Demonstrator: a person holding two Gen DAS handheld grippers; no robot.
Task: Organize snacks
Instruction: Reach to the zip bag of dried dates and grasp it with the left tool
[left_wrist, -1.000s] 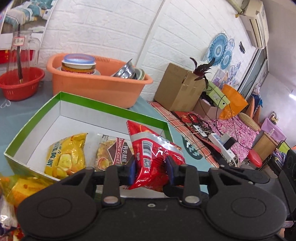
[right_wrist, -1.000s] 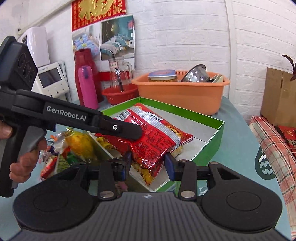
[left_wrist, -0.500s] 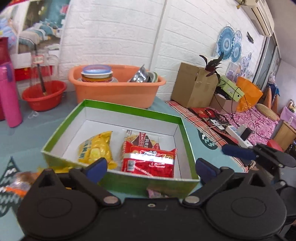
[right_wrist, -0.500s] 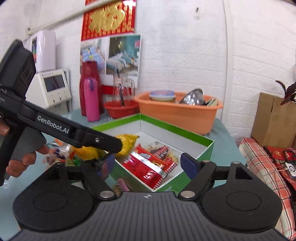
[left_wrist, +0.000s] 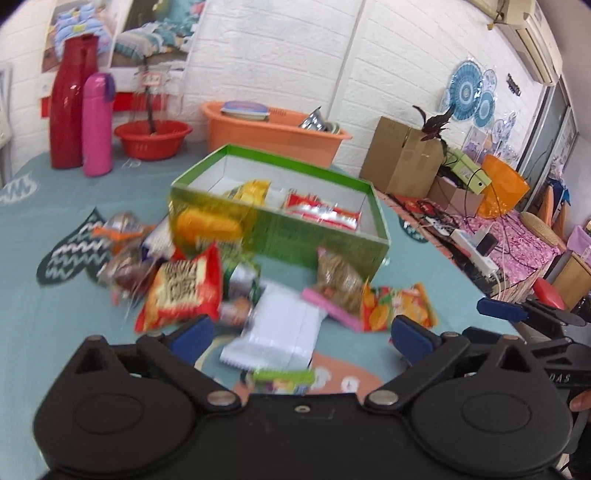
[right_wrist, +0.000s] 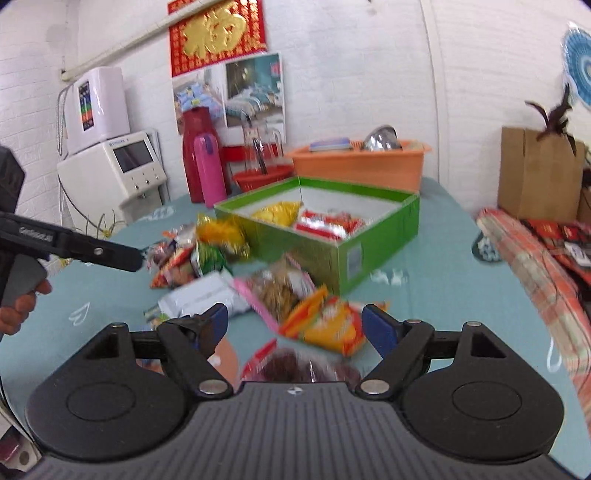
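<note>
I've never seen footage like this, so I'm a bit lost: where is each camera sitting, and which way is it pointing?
Left wrist: on the left gripper, facing forward over loose snack packets toward the green box; its open fingers show, the right gripper at right.
Right wrist: on the right gripper, facing the same box; its open fingers show, the left gripper and hand at left.
Shared: box, orange tub, pink bottle.
</note>
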